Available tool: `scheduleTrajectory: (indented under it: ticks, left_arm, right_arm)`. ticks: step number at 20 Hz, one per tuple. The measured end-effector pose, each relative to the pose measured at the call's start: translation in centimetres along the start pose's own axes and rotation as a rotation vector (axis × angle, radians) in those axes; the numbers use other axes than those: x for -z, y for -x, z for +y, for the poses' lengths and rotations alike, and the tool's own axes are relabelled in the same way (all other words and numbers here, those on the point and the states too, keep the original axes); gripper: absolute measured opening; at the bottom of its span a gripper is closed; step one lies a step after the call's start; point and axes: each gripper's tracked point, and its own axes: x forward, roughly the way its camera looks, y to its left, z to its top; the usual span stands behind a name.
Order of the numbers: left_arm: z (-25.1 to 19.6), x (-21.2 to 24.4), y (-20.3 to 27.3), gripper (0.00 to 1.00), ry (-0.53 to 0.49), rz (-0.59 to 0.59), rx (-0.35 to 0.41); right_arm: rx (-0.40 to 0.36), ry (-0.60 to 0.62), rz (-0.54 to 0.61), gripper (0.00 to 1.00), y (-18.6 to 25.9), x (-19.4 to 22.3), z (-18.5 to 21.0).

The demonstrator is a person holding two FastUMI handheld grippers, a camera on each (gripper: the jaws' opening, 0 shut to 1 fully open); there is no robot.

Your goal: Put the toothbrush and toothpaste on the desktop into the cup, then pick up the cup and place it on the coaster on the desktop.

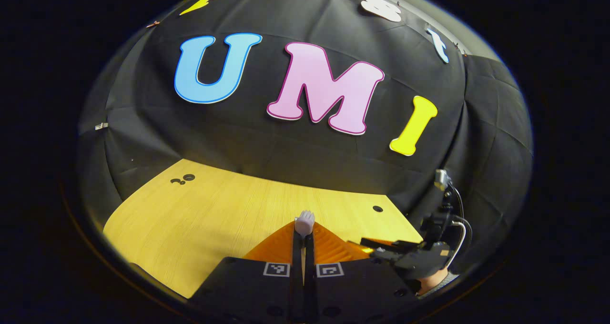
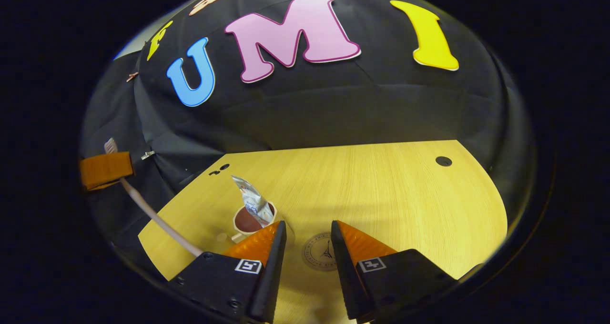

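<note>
Left gripper (image 1: pixel 303 240): my jaws are clamped on the white plastic toothbrush (image 1: pixel 304 222), its bristle head poking up at lower centre of the left gripper view.
Right gripper (image 2: pixel 307 236): my jaws stand wide, holding nothing.
Cup (image 2: pixel 248 224): a cream cup with dark inside, lower left on the pale wooden counter (image 2: pixel 381 190), the silvery toothpaste tube (image 2: pixel 254 201) tilted in it.
Coaster (image 2: pixel 320 252): a round printed disc between my right jaws, just beside the cup.

Black-bodied tongs (image 2: pixel 307 238) carry square coded markers and dark screws; a grey sleeve (image 1: pixel 436 283) cuffs the holding hand.
</note>
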Motion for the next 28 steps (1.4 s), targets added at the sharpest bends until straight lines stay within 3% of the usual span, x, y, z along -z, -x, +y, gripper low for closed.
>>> scheduleTrajectory:
  ticks: [7, 12, 23, 24, 25, 28]
  left_arm:
    - [0.0, -2.1, -5.2, 0.06, 0.018, -0.041, -0.012]
    - [0.4, -1.1, -8.5, 0.06, 0.014, -0.045, -0.045]
    - [3.3, 6.1, -11.4, 0.06, 0.037, 0.072, -0.138]
    - [3.5, 6.8, -11.6, 0.10, 0.040, 0.090, -0.146]
    - [3.8, 7.5, -11.5, 0.06, 0.039, 0.106, -0.155]
    - [3.9, 9.4, -11.5, 0.07, 0.018, 0.152, -0.157]
  right_arm:
    - [0.014, -0.061, 0.045, 0.58, 3.8, 3.2, -1.2]
    - [0.020, -0.062, 0.087, 0.58, 5.5, 5.2, -2.0]
    - [0.030, -0.081, 0.102, 0.58, 6.5, 5.3, -4.2]
    - [0.028, -0.079, 0.103, 0.58, 6.5, 5.4, -4.3]
    - [0.021, -0.081, 0.106, 0.58, 6.5, 5.4, -4.2]
    - [0.010, -0.080, 0.115, 0.58, 6.4, 5.8, -4.4]
